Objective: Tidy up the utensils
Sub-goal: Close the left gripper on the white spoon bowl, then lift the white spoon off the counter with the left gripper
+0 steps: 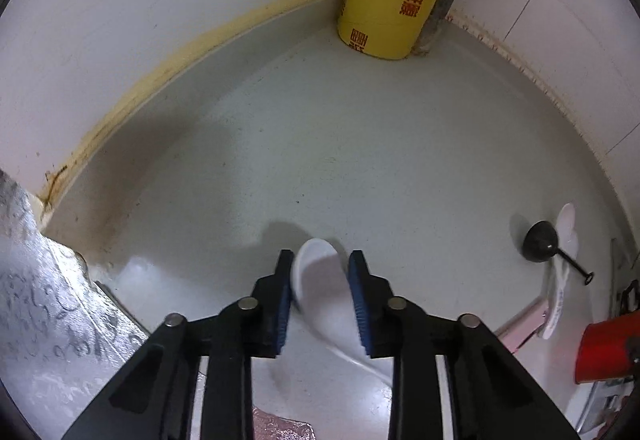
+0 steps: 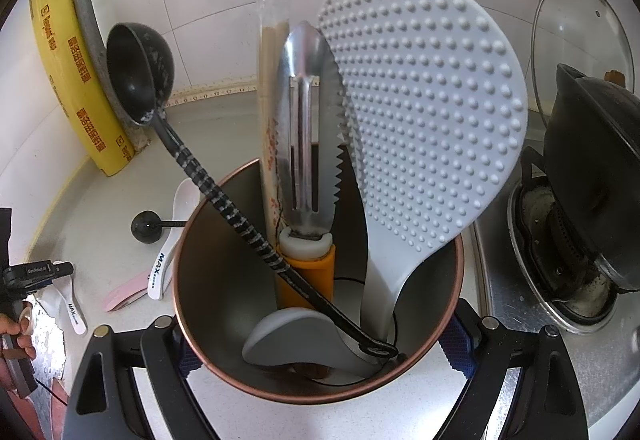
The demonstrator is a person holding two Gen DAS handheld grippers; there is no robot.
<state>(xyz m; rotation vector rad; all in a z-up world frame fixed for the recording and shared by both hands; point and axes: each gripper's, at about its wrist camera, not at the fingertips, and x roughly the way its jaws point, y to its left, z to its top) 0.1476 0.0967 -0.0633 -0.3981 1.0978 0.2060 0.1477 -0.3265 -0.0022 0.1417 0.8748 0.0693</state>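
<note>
- Utensils are seen in two places: a white spoon (image 1: 320,280) lies on the grey bench (image 1: 340,143) between the pads of the left gripper (image 1: 322,294), its left pad at the bowl's edge, the right pad just apart.
- A copper-rimmed holder (image 2: 400,380) is clamped by the right gripper (image 2: 320,352), pointed steeply down.
- Inside the holder stand a studded grey rice paddle (image 2: 424,127), a serrated steel peeler (image 2: 308,127) and a black ladle (image 2: 140,71), leaning left.
- Left of the holder lie another white spoon (image 2: 168,248) and a small black scoop (image 2: 148,228).
</note>
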